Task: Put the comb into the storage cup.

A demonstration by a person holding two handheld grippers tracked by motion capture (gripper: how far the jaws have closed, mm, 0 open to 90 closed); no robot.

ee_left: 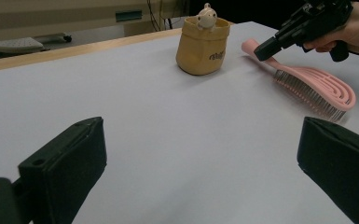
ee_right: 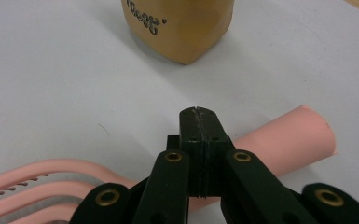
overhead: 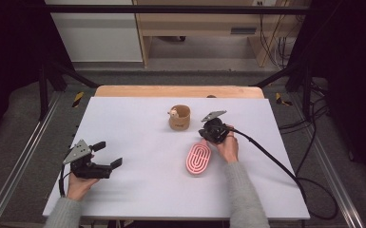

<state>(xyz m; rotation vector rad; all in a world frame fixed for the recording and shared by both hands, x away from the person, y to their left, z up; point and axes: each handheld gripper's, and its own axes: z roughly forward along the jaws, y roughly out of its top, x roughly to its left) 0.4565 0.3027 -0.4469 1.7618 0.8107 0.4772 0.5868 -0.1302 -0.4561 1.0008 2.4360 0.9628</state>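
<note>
Nearest the high camera are two grey sleeves coming in from below, each hand holding a gripper. At the left, the left gripper (overhead: 108, 154) rests low on the white bench (overhead: 138, 190) with its jaws spread wide and nothing between them. At the right, the right gripper (overhead: 208, 134) points down at the handle end of a pink hairbrush (overhead: 198, 159), which lies flat on the bench to the right of centre. Just behind the brush stands a small tan pot (overhead: 180, 118) with a little pale animal figure (overhead: 173, 113) peeping over its rim.

From the left gripper view, two black jaws stand far apart at the bottom corners, bare bench between them. Farther off, the tan pot (ee_left: 201, 49) sits upright with the figure (ee_left: 206, 17) poking out of its top. To its right lies the hairbrush (ee_left: 314, 88), bristles showing along its edge, and the right gripper (ee_left: 266, 48) hangs over the handle.

From the right gripper view, the jaws are pressed together tip to tip, closed with nothing caught between them. They sit directly over the pink handle (ee_right: 279, 144); whether they touch it I cannot tell. The tan pot (ee_right: 179, 28) stands close beyond.
</note>
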